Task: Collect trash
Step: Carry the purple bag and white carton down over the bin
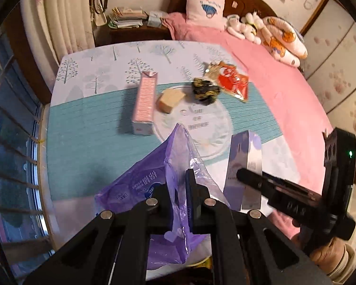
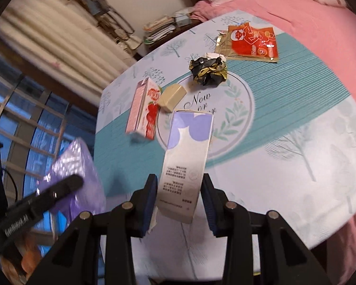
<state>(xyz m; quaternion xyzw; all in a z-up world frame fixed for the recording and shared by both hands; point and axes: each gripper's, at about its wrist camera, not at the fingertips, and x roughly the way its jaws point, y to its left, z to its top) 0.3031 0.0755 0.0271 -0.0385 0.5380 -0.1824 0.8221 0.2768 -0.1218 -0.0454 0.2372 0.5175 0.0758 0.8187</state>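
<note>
The purple carton (image 2: pixel 186 166) stands lengthwise between the right gripper's (image 2: pixel 180 199) half-parted fingers, top toward the crumpled wrapper (image 2: pixel 207 70); left gripper (image 1: pixel 180 204) pinches the purple bag (image 1: pixel 168 178) tight.

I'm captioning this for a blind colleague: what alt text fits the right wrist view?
The right claw grips a purple-and-white carton above a tree-print table. On the table lie a pink carton, a beige block, crumpled foil and a red wrapper.
</note>
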